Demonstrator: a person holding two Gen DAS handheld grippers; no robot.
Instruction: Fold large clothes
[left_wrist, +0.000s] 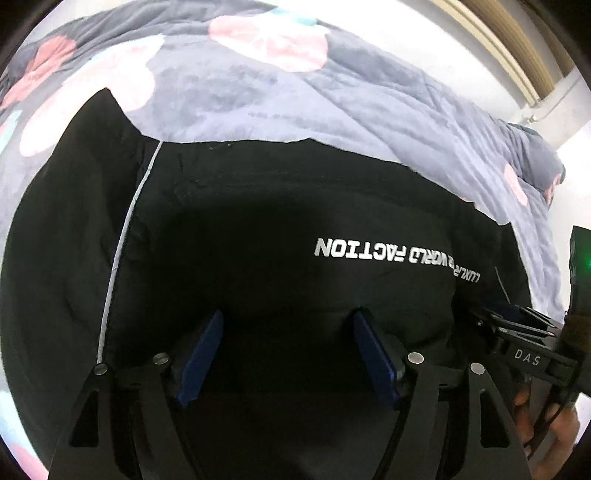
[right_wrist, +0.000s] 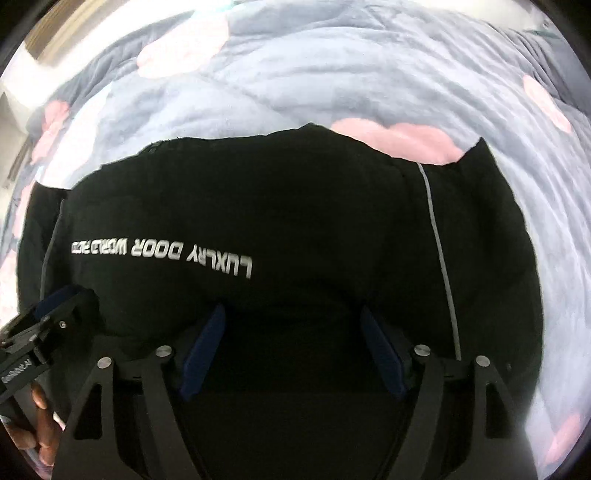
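Observation:
A large black garment (left_wrist: 277, 206) (right_wrist: 258, 192) with white lettering and a thin grey piping line (left_wrist: 122, 236) (right_wrist: 439, 243) lies spread on a bed. My left gripper (left_wrist: 289, 315) hangs just over its near part, blue pads wide apart, no cloth pinched between them. My right gripper (right_wrist: 292, 309) stands the same way over the garment's other side, open with nothing between its pads. Each gripper shows in the other's view: the right gripper (left_wrist: 517, 325) at the right edge, the left gripper (right_wrist: 55, 306) at the lower left. The garment's near edge is hidden under the grippers.
The bed is covered by a grey-blue quilt (left_wrist: 258, 92) (right_wrist: 295, 74) with pink round patches, rumpled beyond the garment. A person's hand (left_wrist: 554, 424) (right_wrist: 40, 406) grips each tool. A pale wall and a wooden frame (left_wrist: 517, 55) lie past the bed.

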